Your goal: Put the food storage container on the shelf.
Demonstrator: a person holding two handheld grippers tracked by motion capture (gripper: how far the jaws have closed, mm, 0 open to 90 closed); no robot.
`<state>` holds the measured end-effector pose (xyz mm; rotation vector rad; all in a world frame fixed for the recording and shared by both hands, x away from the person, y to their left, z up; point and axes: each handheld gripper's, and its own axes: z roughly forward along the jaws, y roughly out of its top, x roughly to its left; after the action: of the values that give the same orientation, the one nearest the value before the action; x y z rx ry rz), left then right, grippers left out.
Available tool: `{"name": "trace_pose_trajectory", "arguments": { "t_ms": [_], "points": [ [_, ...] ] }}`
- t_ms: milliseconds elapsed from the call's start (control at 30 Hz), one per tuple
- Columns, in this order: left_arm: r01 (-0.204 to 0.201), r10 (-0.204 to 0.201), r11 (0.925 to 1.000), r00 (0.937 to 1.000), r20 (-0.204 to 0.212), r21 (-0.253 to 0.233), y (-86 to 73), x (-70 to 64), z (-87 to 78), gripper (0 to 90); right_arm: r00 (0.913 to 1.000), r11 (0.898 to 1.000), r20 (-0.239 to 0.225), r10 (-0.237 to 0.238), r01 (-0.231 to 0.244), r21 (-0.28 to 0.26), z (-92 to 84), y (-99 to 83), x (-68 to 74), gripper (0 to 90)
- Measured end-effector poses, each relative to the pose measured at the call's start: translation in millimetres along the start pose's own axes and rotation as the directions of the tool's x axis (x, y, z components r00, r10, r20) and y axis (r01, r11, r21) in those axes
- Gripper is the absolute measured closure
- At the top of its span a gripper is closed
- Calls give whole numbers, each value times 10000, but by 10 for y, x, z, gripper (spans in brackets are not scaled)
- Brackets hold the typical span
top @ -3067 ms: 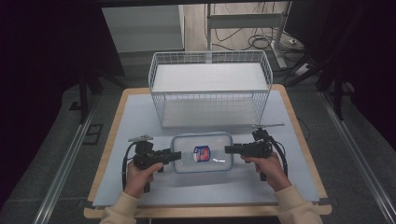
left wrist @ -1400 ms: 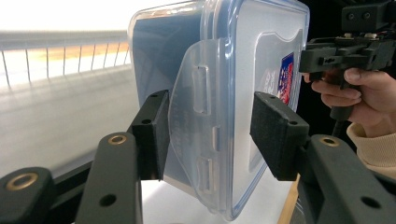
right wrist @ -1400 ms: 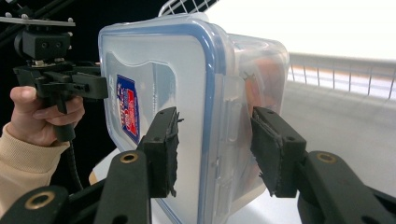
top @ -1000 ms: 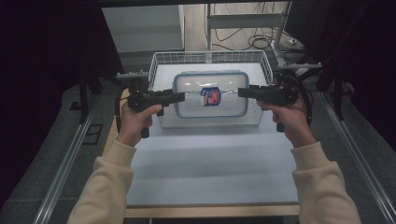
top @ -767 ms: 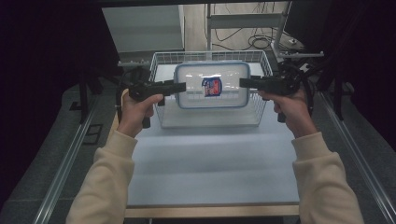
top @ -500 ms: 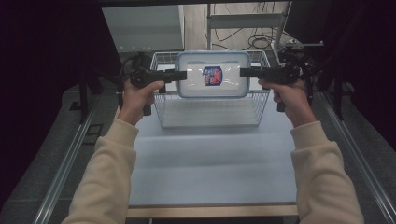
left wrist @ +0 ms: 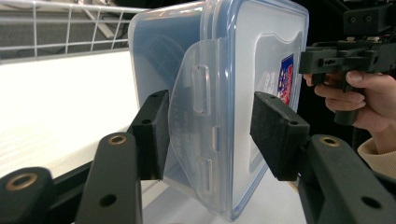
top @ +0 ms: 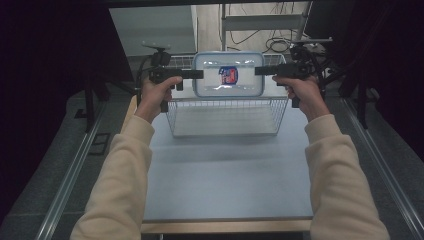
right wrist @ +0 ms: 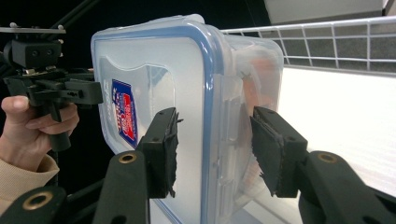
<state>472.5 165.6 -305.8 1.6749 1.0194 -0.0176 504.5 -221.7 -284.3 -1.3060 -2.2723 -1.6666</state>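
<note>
A clear plastic container (top: 229,75) with a blue-rimmed lid and a red-and-blue sticker hangs in the air over the far part of a white wire basket (top: 225,116). Its lid faces the person. My left gripper (top: 198,74) is shut on its left end and my right gripper (top: 260,70) on its right end. In the left gripper view the pads of the left gripper (left wrist: 205,133) bracket the container (left wrist: 233,70) at its latch flap. In the right gripper view the right gripper (right wrist: 215,140) clamps the container (right wrist: 187,70) across lid and base.
The basket stands at the far end of a grey-blue table top (top: 225,175) with a wooden edge. Dark curtains flank both sides. Cables and a metal stand (top: 280,30) lie on the floor behind the basket.
The container, first on the table near the person, has been lifted by both grippers. Over the last second it moved away from the person, over the basket.
</note>
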Motion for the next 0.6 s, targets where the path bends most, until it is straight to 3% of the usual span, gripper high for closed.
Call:
{"name": "trace_pose_trajectory", "arguments": {
  "t_ms": [167, 233, 600],
  "points": [
    [272, -272, 9996, 9996, 69, 28, 5, 90, 52, 487, 9998, 9999, 136, 118, -119, 66, 52, 19, -48, 513],
    [581, -580, 9983, 9982, 136, -32, 20, 128, 75, 486, 9995, 9997, 217, 209, -212, 138, 73, 57, -62, 510],
    [1709, -1706, 9848, 9852, 141, -296, 93, 279, 152, 477, 9923, 9925, 329, 1197, -1204, 207, 183, 159, -170, 501]
  ]
}}
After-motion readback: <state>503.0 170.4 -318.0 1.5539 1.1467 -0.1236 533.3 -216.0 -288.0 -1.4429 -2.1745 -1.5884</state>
